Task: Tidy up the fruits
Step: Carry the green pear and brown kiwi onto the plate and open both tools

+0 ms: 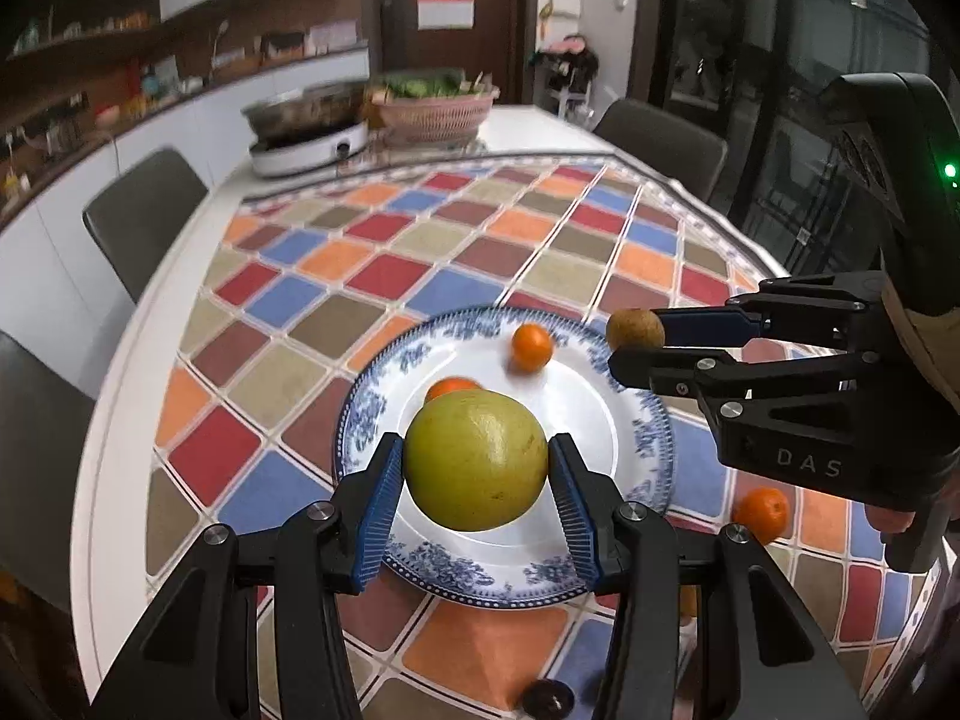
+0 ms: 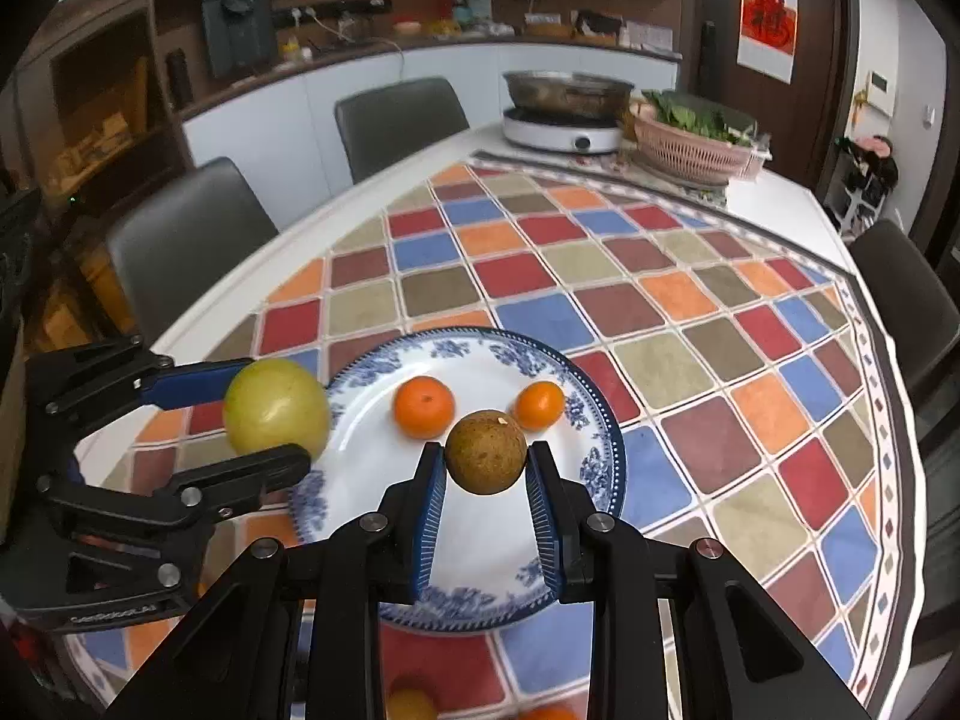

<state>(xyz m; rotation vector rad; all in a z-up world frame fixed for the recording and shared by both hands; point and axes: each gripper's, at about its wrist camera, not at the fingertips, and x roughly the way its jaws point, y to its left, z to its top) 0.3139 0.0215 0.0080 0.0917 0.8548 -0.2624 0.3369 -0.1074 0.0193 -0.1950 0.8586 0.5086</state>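
Left wrist view: the left gripper [image 1: 477, 468] is clamped on a smooth, round yellow-green fruit [image 1: 476, 459], held above the near half of the blue-patterned white plate [image 1: 654, 450]. Two glossy mandarins [image 1: 531, 347] lie on the plate beyond. One loose mandarin [image 1: 762, 511] sits on the checked tablecloth [image 1: 384, 276], just right of the plate.

Right wrist view: the right gripper [image 2: 486, 468] is clamped on a rough brown round fruit [image 2: 486, 451], over the plate's centre. Judgement: both loads need only lowering.

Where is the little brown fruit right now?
The brown fruit is pinched in the right gripper, held over the blue-and-white plate's right side, just in front of two oranges.
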